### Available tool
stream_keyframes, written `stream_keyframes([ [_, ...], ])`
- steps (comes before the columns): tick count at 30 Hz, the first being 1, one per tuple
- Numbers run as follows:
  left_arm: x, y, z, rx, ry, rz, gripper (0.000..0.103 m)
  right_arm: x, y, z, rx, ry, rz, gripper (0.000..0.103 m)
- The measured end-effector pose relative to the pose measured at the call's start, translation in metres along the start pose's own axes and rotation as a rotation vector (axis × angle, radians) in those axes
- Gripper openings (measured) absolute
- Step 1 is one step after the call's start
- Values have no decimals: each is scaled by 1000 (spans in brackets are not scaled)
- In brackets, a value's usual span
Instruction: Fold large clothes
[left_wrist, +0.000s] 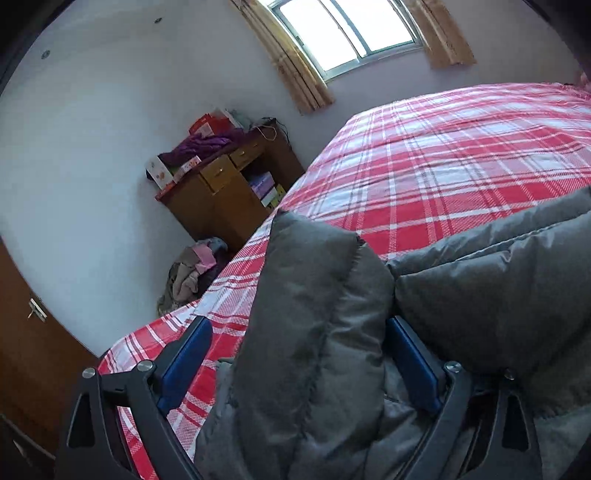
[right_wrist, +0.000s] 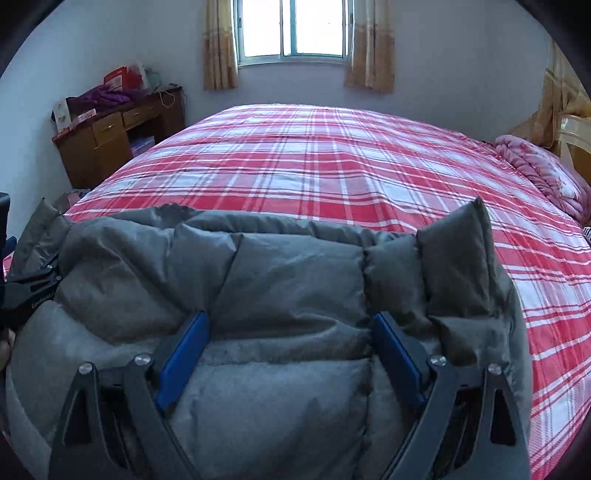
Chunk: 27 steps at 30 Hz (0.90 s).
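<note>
The grey quilted puffer jacket (right_wrist: 258, 280) on the red plaid bed (right_wrist: 332, 158) is straddled by both grippers' released fingers (right_wrist: 181, 360); its springy padding could be expected to unfold.

1. The left gripper (left_wrist: 297, 356) is a matte black frame with two fingers, each faced on the inner side with a flat, bright blue pad (left_wrist: 184, 363).
2. Each finger is carried on black link arms with triangular cut-outs near the base.
3. Round silver screw heads (left_wrist: 144, 365) cap the link pivots — two to a side.
4. The right gripper (right_wrist: 290, 352) is built the same way: black frame, blue pads (right_wrist: 181, 360), silver pivot screws (right_wrist: 437, 360), triangular openings in the links.
5. In the right wrist view, the left gripper's black body at the left edge bears small white lettering — too cut off to read.
</note>
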<state>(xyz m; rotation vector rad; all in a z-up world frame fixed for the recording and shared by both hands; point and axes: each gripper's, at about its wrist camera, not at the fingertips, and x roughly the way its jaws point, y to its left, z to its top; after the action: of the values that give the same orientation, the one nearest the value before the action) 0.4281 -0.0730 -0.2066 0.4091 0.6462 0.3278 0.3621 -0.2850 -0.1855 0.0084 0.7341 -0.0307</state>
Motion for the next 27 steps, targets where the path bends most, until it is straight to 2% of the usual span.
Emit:
stream_keyframes([
  [4, 11, 0, 0, -13, 42, -24, 100, 5, -3, -3, 25, -4, 16, 92],
  [10, 14, -4, -2, -4, 54, -29, 101, 12, -4, -7, 43, 15, 18, 93],
  [27, 14, -16, -5, 82, 60, 53, 102, 28, 2, -12, 16, 107, -56, 95],
])
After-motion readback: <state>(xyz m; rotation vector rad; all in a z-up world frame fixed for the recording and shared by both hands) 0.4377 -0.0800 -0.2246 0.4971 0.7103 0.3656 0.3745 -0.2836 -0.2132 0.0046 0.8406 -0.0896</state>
